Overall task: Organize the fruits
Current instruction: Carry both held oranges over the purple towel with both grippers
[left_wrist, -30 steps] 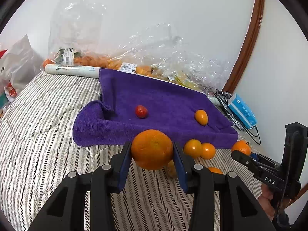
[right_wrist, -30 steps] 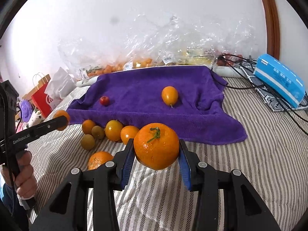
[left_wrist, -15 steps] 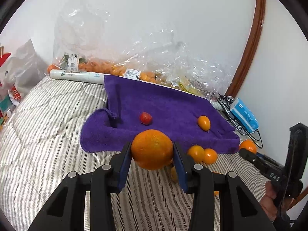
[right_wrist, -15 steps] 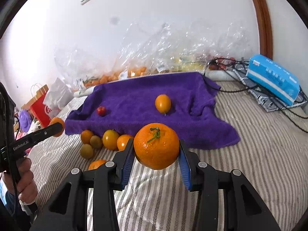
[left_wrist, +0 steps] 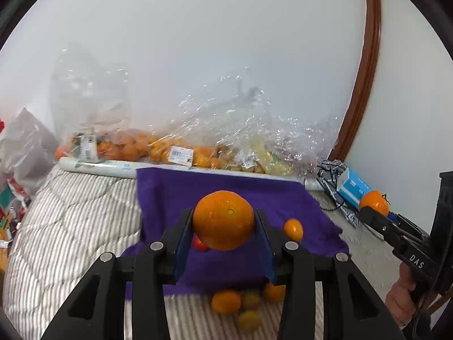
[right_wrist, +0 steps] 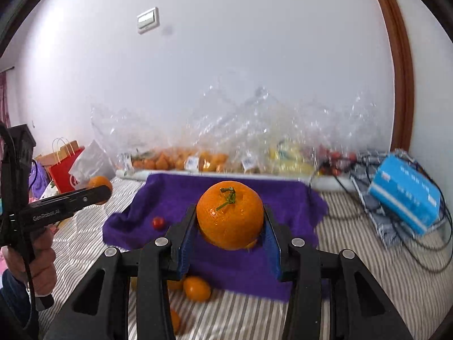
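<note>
a smooth orange (left_wrist: 223,219) is clamped between the pads of the left gripper (left_wrist: 223,223), held above the purple towel (left_wrist: 283,198). a stemmed orange (right_wrist: 230,222) is clamped likewise in the right gripper (right_wrist: 230,226), over the same towel.

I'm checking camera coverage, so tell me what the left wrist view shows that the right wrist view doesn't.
Only the left wrist view shows the small oval orange fruit lying on the towel; in the right view it is hidden behind the held fruit.

Only the right wrist view shows the wall switch in full, the red paper bag and the green stem on its held orange.

Both show the purple towel, the small red fruit, the blue box and an orange clamped in each hand-held gripper.
</note>
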`<state>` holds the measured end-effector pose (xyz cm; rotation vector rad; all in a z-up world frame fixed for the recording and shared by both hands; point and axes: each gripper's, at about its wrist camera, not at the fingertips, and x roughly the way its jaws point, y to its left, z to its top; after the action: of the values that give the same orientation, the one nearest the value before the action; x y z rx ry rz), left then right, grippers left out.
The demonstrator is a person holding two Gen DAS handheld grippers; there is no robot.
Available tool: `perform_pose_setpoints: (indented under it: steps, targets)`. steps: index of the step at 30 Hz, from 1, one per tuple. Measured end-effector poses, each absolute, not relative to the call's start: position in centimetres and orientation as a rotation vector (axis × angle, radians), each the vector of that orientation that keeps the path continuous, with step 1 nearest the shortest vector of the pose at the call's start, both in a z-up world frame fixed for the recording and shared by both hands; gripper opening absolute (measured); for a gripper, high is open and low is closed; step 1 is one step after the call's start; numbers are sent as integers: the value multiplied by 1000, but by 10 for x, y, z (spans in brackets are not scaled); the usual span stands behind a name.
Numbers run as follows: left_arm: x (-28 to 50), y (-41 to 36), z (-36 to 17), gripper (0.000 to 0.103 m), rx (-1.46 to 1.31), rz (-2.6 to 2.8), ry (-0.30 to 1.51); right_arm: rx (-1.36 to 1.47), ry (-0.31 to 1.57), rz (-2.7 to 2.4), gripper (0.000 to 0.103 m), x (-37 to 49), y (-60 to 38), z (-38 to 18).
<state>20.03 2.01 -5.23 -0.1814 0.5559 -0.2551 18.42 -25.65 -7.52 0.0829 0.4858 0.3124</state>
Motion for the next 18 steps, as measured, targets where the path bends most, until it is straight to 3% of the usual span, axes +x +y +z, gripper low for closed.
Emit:
perform_pose_setpoints:
  steps: [6,18]
  targets:
    - [232,8,-59,40,-197,-264,574,79,479,299,43,214,-259,-71]
    - [243,16,-97,40,-220,-240,639,75,600,192,43,247,-280,-124]
